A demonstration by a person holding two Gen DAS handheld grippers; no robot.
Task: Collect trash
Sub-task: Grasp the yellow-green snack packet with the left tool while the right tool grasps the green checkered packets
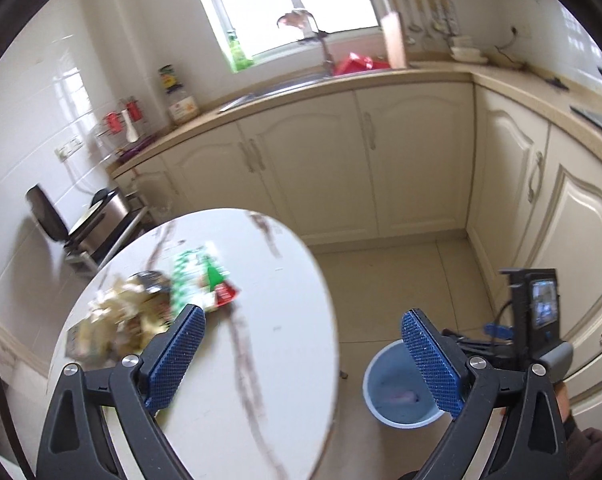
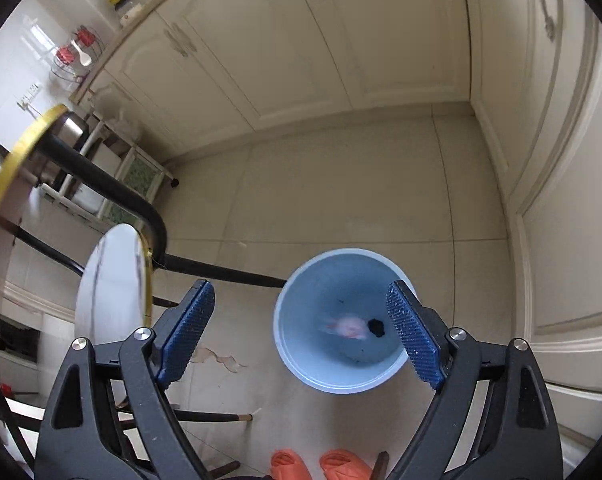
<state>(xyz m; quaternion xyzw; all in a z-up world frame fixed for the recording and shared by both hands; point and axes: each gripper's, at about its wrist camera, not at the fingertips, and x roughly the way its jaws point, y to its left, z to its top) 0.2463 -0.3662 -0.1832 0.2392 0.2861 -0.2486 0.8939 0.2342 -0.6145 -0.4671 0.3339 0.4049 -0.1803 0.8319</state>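
Cream kitchen, tiled floor. Nearest, left gripper spread wide over the round table, nothing between the pads. Wrappers piled at ten o'clock, blurred, long axis unclear. Right gripper gaping above the blue bin; pink scrap at its bottom. Orange slippers at six o'clock.
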